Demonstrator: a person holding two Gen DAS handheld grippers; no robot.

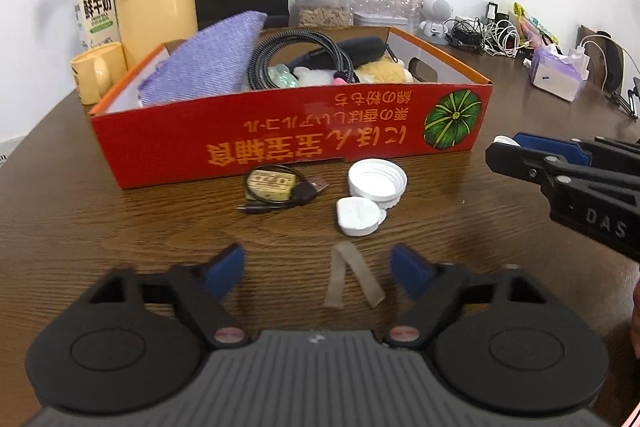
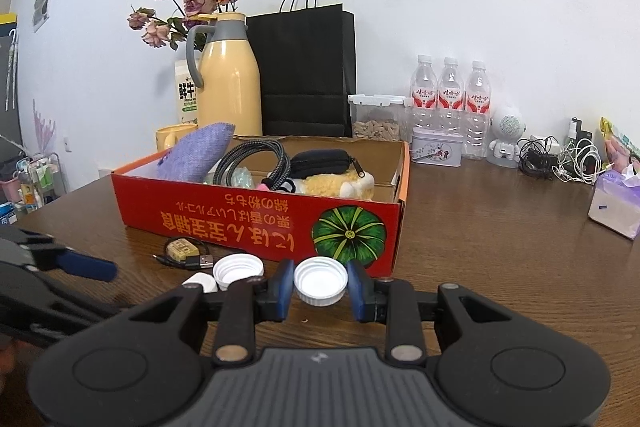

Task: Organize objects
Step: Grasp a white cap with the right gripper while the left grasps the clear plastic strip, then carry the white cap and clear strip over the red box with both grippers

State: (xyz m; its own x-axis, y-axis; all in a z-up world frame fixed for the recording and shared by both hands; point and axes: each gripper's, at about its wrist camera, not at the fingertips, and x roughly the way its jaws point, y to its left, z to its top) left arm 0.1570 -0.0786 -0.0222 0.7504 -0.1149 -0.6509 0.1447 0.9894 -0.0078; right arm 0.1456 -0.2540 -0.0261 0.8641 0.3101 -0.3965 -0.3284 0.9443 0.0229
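My right gripper (image 2: 320, 286) is clamped on a white screw cap (image 2: 320, 283), one blue pad on each side of its ribbed wall, open side up, just in front of the red cardboard box (image 2: 256, 223). From the left wrist view only a sliver of that cap shows past the right gripper's fingertips, and the gripper body is cut off by the frame edge.

My left gripper (image 1: 318, 269) stands partly open with nothing between its pads; a folded beige strip (image 1: 352, 277) lies on the wooden table (image 1: 120, 227) between and just below the fingertips, and I cannot tell whether either pad touches it. The strip is blurred.

Beyond it lie a small white lidded case (image 1: 359, 215) and, touching it, a second white screw cap (image 1: 377, 183), both near the box front. To their left sits a short black USB cable (image 1: 280, 197) coiled around a small tan block (image 1: 272, 183) whose marking is too small to read.

The box holds a purple cloth (image 1: 208, 63), a braided cable (image 1: 296, 55), a black zip pouch (image 1: 352, 49) and a plush item, partly hidden by its wall
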